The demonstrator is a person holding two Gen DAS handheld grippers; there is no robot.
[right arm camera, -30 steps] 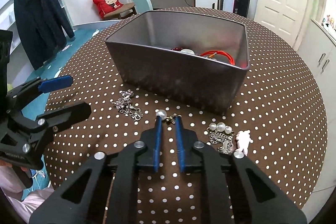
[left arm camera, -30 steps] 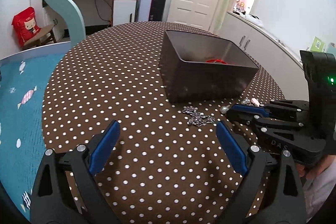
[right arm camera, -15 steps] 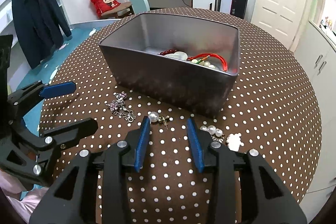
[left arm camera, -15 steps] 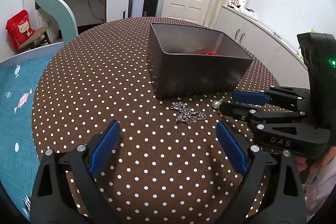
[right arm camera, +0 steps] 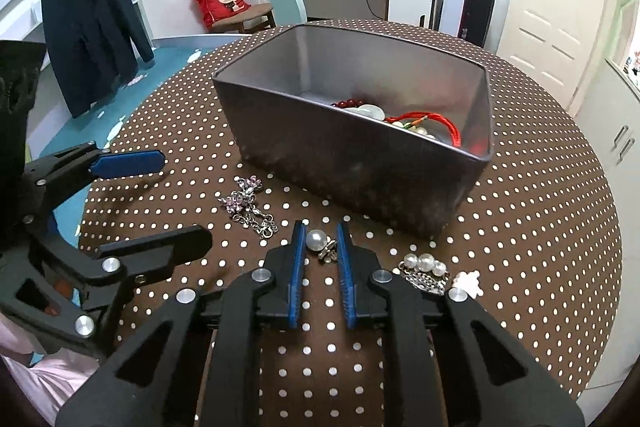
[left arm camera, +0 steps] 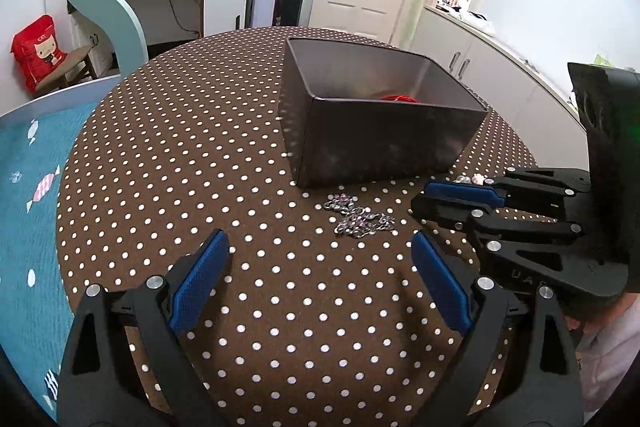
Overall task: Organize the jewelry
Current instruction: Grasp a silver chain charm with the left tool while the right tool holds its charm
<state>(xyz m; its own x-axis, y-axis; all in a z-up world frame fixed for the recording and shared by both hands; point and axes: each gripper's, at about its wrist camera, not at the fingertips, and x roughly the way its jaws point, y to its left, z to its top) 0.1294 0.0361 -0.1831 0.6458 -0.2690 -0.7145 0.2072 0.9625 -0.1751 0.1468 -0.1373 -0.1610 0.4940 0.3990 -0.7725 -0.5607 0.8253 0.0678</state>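
Observation:
A grey metal box stands on the brown polka-dot table and holds a red cord bracelet and beads. My right gripper is partly closed around a pearl earring on the cloth; the fingers stand close beside it, with small gaps. A silver chain bracelet lies left of it. A pearl cluster piece lies to the right. My left gripper is open and empty, just short of the chain.
The round table edge drops to a teal floor on the left. A white cabinet runs along the right. A chair with a red bag and a hanging dark coat stand beyond the table.
My right gripper opened half a second ago, moved forward and has narrowed around the pearl earring. My left gripper shifted slightly and stays open.

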